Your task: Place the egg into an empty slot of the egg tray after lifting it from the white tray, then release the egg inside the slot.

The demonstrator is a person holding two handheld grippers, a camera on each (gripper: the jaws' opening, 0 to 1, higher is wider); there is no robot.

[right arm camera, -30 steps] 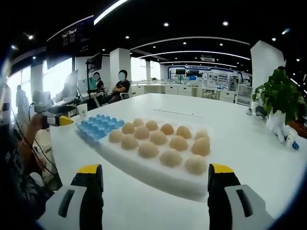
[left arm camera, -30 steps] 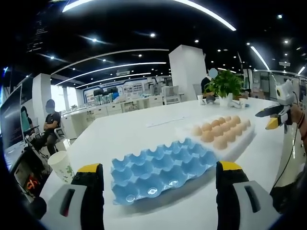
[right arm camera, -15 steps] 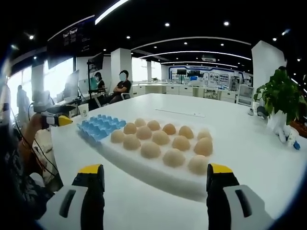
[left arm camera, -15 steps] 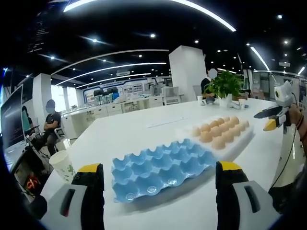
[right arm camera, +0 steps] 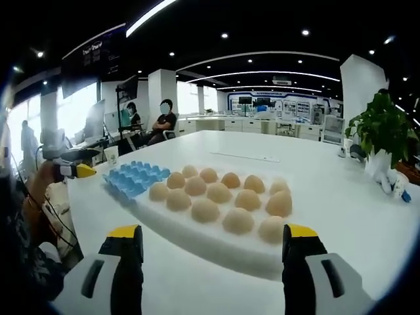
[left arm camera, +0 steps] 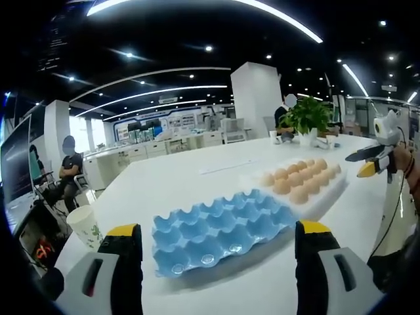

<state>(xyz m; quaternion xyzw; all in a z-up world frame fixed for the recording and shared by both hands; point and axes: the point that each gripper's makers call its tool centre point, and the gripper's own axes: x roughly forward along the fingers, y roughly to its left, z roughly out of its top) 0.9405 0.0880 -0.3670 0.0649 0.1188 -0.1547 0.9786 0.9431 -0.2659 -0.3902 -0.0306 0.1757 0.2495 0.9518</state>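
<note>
Eggs (right arm camera: 238,220) sit in rows on the white tray (right arm camera: 216,246), beside the blue egg tray (left arm camera: 220,230) — its slots empty. Right gripper (right arm camera: 207,262) and left gripper (left arm camera: 216,262) both gape, holding nothing. Eggs look light, smooth, brittle — pinch gently across the midsection.

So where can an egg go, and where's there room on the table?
Every cup of the blue egg tray is empty. The white table is bare between the white tray and the potted plant, and in front of both open grippers. The white tray is crowded with eggs.
</note>
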